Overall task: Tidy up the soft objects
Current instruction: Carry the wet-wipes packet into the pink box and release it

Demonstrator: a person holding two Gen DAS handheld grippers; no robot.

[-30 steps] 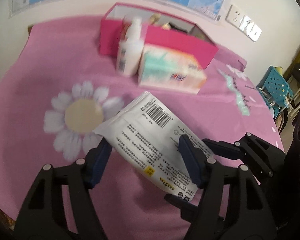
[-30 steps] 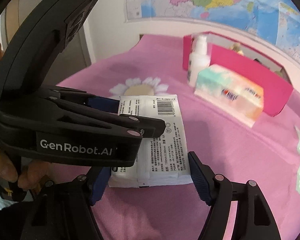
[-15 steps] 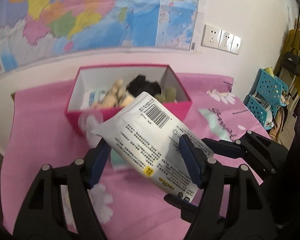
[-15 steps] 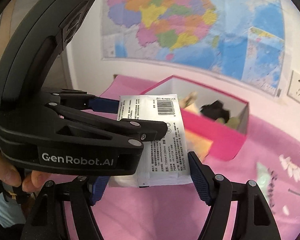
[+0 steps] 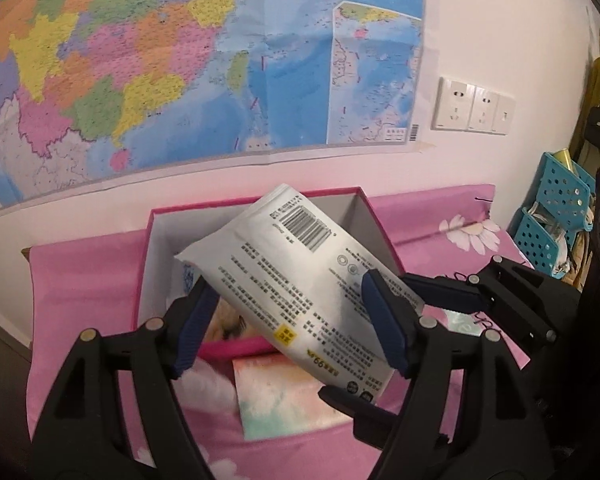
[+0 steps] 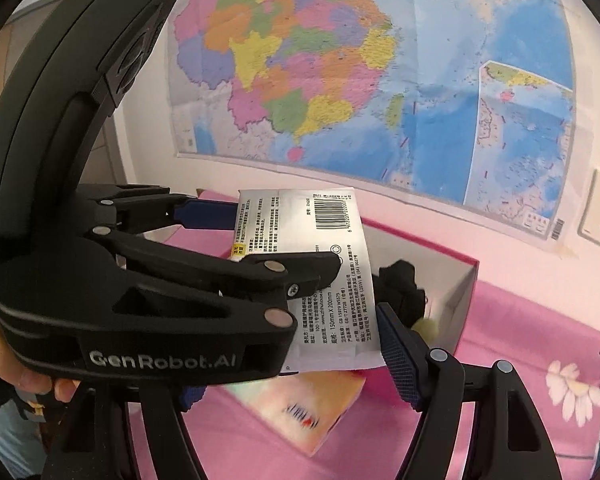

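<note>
– Wall and backdrop: what is entered?
– One coloured map (image 5: 180,60) is listed, taped to a white wall. Three socket plates (image 5: 474,110) are set in a row to its right. Two blue perforated baskets (image 5: 556,224) are stacked at the far right.

– Surface?
– One counter is recorded, covered by a pink cloth (image 5: 80,280) printed with daisies. Two daisies are counted in the right wrist view.

– Items on it?
– One open pink box (image 5: 152,264) is placed against the wall. One black soft item (image 6: 400,292) is seen inside, and a pale plush shape beside it is too blurred to name. One pastel tissue pack (image 5: 284,400) is laid just in front of the box.

– The task item?
– One white wipes pack (image 5: 300,272), barcode up, is held tilted in the air over the open box.

– Tools?
– Two are counted. The left hand-held gripper (image 5: 288,284) is clamped across the pack; its jaws have just been opening a little, with the pack between them and both pads touching it. The right hand-held gripper (image 6: 288,344) is closed on the pack's lower end, though only its right pad is seen in contact. One hand (image 6: 32,376) is noted on the left tool's grip.

– Changes entered?
– A second ago the pack was carried low over the cloth, short of the box. It has since been raised and brought above the box, and the map now fills the background.
</note>
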